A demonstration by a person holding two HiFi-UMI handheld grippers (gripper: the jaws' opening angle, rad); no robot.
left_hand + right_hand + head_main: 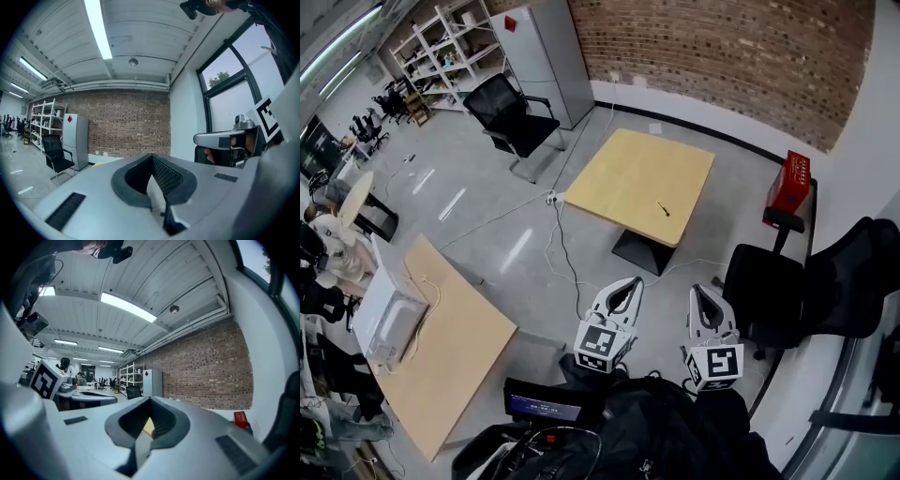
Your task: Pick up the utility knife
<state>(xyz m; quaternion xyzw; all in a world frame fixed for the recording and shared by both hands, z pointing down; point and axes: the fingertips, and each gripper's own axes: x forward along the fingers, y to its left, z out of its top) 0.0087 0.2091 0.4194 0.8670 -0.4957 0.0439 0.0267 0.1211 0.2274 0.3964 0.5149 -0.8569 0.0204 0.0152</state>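
Lying as a small dark sliver on the right half of the pale square worktop point(619, 169), in the upper middle of the head view, the utility knife point(664, 210) sits alone and well apart from both tools. The left tongs point(630, 285) and the right tongs point(699, 292) hang side by side at the bottom centre of that frame, over grey floor point(487, 216), with their tips aimed roughly toward the worktop. Each pair is closed tip to tip, with nothing gripped.

I judge this to be the approach, before any reach, since the person stands off from the worktop. The next move calls for walking up, lowering one pair over the knife and spreading it before straddling the slim body. A thing that thin and flat probably needs a low, careful pinch.

Only the head view shows the knife, along with the black chair point(787, 281) at the right and the red box point(795, 183) by the wall. The left gripper view looks level at a brick wall point(126, 122) and a grey cabinet point(75, 140). The right gripper view shows a pale yellow wedge behind its closed tips, likely the worktop, but no knife.
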